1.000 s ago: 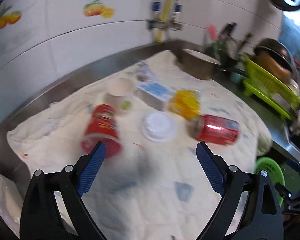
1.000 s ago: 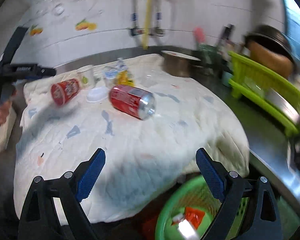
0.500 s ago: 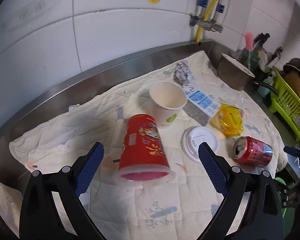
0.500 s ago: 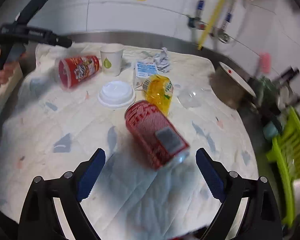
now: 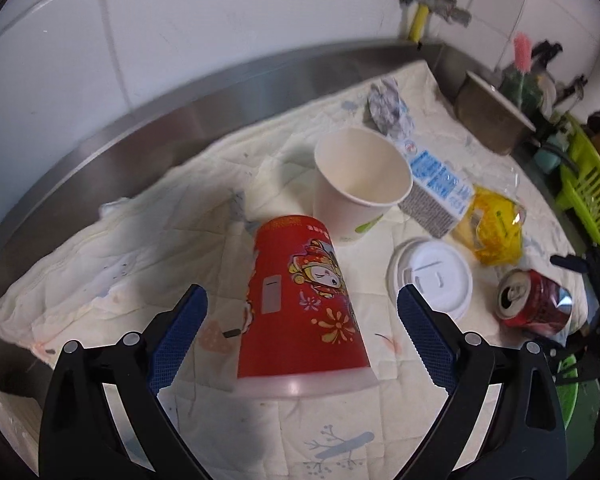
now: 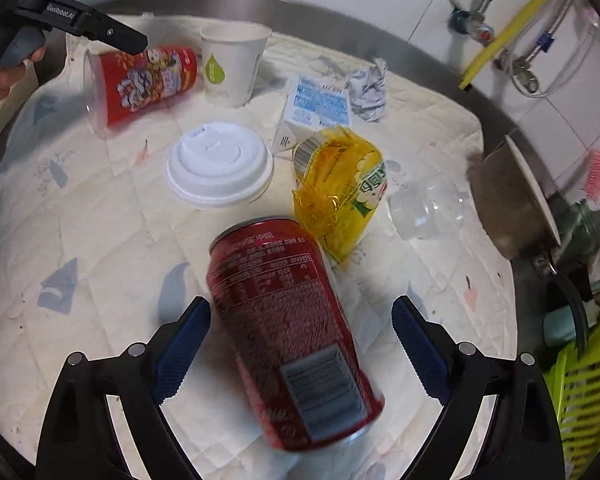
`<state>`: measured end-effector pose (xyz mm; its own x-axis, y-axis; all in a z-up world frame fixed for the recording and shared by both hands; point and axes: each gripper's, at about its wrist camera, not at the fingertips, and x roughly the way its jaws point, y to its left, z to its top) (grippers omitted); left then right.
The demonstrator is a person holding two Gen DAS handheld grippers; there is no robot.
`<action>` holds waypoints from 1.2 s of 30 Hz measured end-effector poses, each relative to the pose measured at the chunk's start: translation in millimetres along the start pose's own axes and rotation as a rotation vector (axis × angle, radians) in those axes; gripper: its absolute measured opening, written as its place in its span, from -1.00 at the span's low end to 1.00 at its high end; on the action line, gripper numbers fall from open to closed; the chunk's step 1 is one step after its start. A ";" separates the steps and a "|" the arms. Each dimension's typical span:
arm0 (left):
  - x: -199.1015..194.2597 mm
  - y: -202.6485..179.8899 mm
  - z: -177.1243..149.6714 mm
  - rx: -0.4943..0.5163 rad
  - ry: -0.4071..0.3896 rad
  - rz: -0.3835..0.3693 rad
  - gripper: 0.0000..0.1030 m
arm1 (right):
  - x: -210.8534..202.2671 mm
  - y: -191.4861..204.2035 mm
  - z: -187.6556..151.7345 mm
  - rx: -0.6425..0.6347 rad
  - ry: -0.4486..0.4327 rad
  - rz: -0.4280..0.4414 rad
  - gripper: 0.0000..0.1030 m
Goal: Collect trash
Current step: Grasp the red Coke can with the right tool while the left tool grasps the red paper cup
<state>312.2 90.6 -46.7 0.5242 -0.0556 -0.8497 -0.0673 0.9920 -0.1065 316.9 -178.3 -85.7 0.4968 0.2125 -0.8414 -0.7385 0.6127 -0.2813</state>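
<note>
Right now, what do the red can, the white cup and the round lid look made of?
Red can: thin metal, glossy print, silvery rim. White cup: matte paper, rolled lip. Lid: probably white moulded plastic with a slight sheen.

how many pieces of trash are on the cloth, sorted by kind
Cups: 2, the red printed cup lying down and the white paper cup upright
Cans: 1, red can
Lids: 1, white lid
Cartons: 1, milk carton
Wrappers: 2, yellow wrapper, clear plastic
Crumpled paper: 1
Total: 8
</note>
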 end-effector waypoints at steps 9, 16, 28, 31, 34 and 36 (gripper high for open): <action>25.3 5.0 4.9 0.007 0.086 0.019 0.81 | 14.4 2.8 4.0 -0.015 0.047 0.015 0.60; 40.3 1.6 4.1 0.009 0.151 -0.026 0.49 | 9.6 7.4 2.9 0.025 0.073 0.049 0.26; 8.5 -3.6 -13.9 0.010 0.093 -0.029 0.35 | -42.5 6.7 -24.8 0.278 -0.026 0.105 0.24; -13.9 -11.2 -24.5 0.035 0.055 -0.060 0.35 | -61.1 16.0 -38.8 0.325 -0.043 0.083 0.23; -33.8 -22.3 -35.8 0.059 0.025 -0.095 0.34 | -76.9 23.3 -53.9 0.364 -0.062 0.068 0.21; -46.9 -30.6 -43.3 0.070 0.008 -0.126 0.34 | -89.2 27.7 -65.7 0.402 -0.084 0.070 0.21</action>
<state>252.9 58.0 -25.9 0.5179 -0.1813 -0.8360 0.0582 0.9825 -0.1770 222.1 -230.3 -48.8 0.4993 0.3157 -0.8069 -0.5438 0.8392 -0.0081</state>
